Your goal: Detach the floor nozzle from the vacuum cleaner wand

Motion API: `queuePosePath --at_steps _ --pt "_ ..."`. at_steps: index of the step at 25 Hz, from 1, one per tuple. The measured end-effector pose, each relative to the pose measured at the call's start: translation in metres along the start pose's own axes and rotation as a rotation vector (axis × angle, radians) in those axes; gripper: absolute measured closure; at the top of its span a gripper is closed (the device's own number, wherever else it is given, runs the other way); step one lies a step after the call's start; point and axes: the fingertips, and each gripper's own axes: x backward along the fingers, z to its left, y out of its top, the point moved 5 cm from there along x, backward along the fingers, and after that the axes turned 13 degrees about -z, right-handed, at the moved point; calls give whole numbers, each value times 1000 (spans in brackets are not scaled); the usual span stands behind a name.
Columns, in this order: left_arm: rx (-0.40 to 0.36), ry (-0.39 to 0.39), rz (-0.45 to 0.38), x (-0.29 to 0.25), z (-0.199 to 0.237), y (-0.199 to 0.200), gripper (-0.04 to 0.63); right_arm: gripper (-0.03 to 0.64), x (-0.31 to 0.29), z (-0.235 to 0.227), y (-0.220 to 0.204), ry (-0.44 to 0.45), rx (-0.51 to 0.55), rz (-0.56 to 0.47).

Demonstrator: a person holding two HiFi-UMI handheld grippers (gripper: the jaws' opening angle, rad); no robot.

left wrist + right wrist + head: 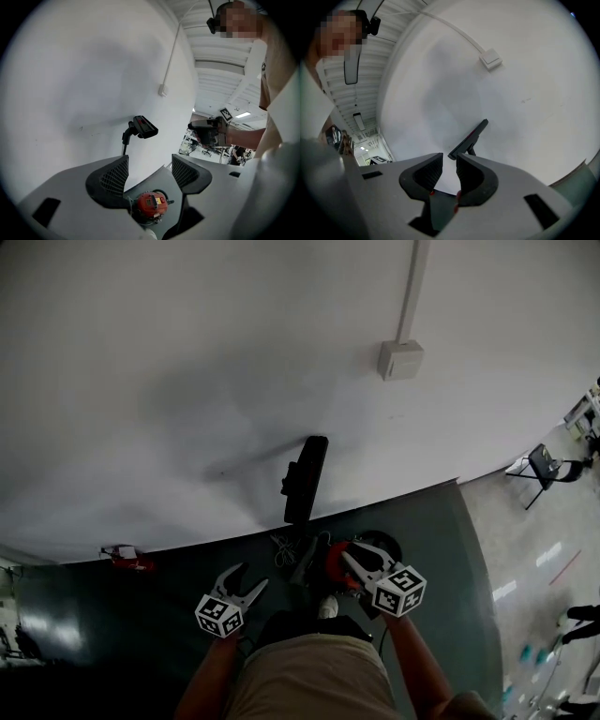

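Observation:
The black floor nozzle [305,479] stands raised against the white wall, atop the thin wand [124,145]. It also shows as nozzle [145,126] and nozzle [469,138], ahead of both grippers. The red vacuum body [337,563] sits on the dark floor below, seen beyond my left jaws as the red body [151,205]. My left gripper [248,576] is open with nothing between its jaws [149,159], well short of the nozzle. My right gripper [354,551] hovers over the red body, jaws shut on nothing [449,157].
A grey junction box [400,359] with a conduit is fixed high on the wall. A dark green floor mat [441,540] meets the wall. Cables [284,547] lie by the vacuum. A small red object [127,559] sits left, a folding chair [544,465] far right.

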Motion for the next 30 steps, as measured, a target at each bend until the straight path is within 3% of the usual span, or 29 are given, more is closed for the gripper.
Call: queuePosePath --at_steps 7,13,16,21,30 --pt "45 26 8 -30 7 3 298 538 -13 -30 9 -99 -182 -23" --pt "35 -16 42 -58 46 2 298 538 -50 -32 20 -103 -157 -21" --pt "27 -66 66 -74 68 3 299 530 -66 -30 27 -128 -145 -25" --pt "22 -172 107 -110 105 5 298 451 -96 -31 39 -186 -173 -25" --pt "-62 -386 235 -207 142 -32 298 358 -165 -55 31 -296 -281 46"
